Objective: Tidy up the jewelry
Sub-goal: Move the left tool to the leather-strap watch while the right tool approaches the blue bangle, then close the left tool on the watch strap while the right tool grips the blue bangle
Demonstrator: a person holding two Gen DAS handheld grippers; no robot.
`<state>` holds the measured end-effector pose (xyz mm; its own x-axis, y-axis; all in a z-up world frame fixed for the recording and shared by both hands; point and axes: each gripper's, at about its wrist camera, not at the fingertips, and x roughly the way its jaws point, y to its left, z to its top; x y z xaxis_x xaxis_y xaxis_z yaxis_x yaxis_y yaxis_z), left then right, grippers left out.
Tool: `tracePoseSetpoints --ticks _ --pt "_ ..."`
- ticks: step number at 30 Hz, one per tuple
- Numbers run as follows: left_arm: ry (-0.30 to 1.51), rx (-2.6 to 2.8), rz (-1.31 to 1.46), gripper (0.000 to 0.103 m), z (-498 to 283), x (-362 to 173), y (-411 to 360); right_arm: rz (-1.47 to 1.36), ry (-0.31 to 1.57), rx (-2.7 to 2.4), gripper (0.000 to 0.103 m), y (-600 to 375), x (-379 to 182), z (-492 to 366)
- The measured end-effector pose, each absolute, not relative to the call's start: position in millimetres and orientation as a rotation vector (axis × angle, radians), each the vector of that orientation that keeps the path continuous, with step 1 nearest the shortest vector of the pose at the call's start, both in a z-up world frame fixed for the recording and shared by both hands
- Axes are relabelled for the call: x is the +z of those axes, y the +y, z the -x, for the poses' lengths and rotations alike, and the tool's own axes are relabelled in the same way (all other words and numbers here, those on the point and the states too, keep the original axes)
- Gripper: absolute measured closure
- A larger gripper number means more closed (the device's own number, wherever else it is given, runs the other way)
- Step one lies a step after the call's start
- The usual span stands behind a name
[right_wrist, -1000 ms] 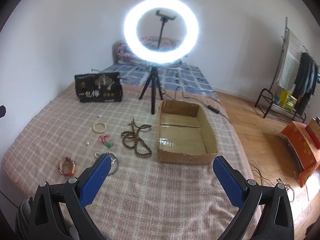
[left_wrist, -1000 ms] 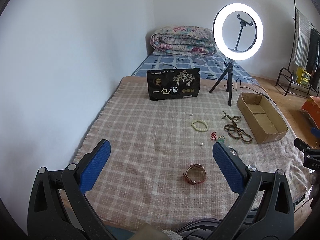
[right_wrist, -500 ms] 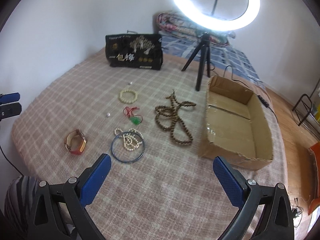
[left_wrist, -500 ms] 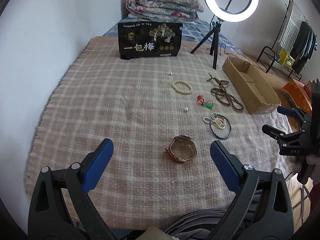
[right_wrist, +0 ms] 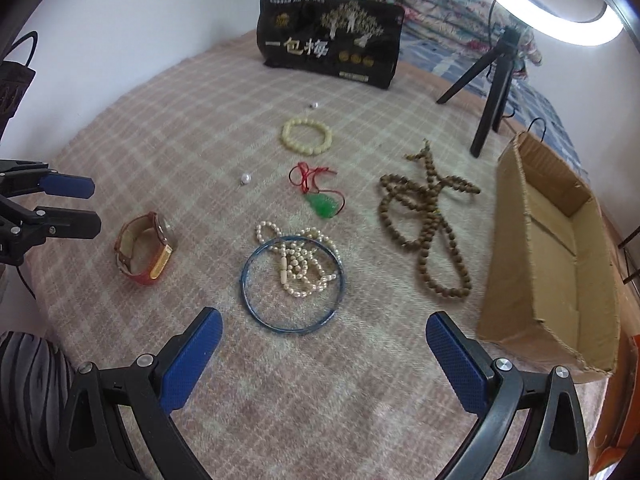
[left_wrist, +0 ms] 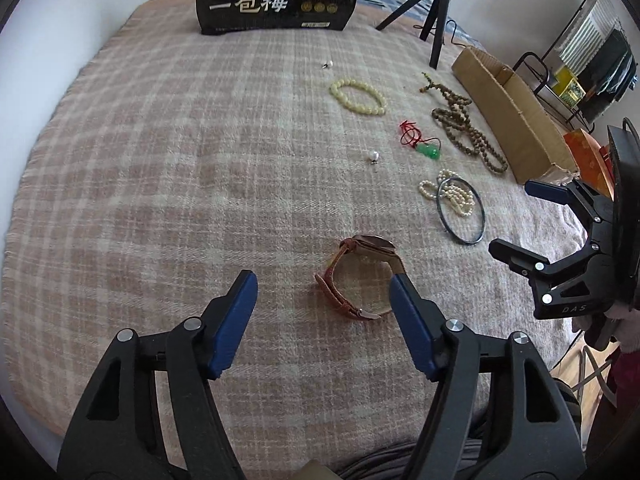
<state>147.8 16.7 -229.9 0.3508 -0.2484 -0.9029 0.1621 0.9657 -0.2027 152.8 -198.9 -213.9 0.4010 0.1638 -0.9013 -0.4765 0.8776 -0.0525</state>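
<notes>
Jewelry lies on a checked blanket [left_wrist: 180, 160]. A brown-strap watch [left_wrist: 360, 276] [right_wrist: 144, 250] sits just ahead of my open left gripper [left_wrist: 322, 304], near its right finger. My open right gripper [right_wrist: 320, 340] hovers just short of a blue bangle [right_wrist: 294, 284] that rings a pearl necklace [right_wrist: 300, 264]. Beyond lie a green pendant on red cord [right_wrist: 320, 196], a cream bead bracelet [right_wrist: 306, 136], brown prayer beads [right_wrist: 432, 224] and two loose pearls, one of them [right_wrist: 245, 178] left of the cord. An empty cardboard box [right_wrist: 560, 248] stands at the right.
A black snack bag [right_wrist: 332, 56] stands at the back of the blanket. A ring light tripod [right_wrist: 492, 92] stands behind the box. A wall runs along the left. A folded quilt [right_wrist: 448, 4] lies far back. A clothes rack [left_wrist: 580, 72] and orange box [left_wrist: 588, 156] are on the floor.
Both grippers have moved down and forward toward the blanket. The left one has come up to the watch, the right one to the bangle and pearls. The left jaws have narrowed somewhat.
</notes>
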Motion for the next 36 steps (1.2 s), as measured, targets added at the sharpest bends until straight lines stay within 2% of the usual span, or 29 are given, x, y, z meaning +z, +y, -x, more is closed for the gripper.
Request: tracePoseSetpoints --ticks 4,12,20,24,28,36 --pt "1.203 -0.269 0.092 0.039 -155 -237 18 0.321 1.12 0.435 0.0 -191 -225 -161" --pt "1.22 -0.28 0.092 0.045 -161 -248 16 0.329 1.153 0.399 0.0 -180 -244 -176" --pt "1.25 -0.292 0.09 0.062 -165 -261 10 0.295 1.191 0.393 0.0 -175 -253 -182" --pt "1.253 -0.294 0.09 0.064 -166 -265 7 0.281 1.198 0.398 0.001 -177 -255 -184" --pt "1.256 -0.296 0.091 0.07 -167 -267 5 0.271 1.202 0.405 0.003 -179 -255 -185" --pt "1.262 -0.3 0.068 0.082 -170 -269 1 0.277 1.213 0.428 0.017 -175 -252 -182"
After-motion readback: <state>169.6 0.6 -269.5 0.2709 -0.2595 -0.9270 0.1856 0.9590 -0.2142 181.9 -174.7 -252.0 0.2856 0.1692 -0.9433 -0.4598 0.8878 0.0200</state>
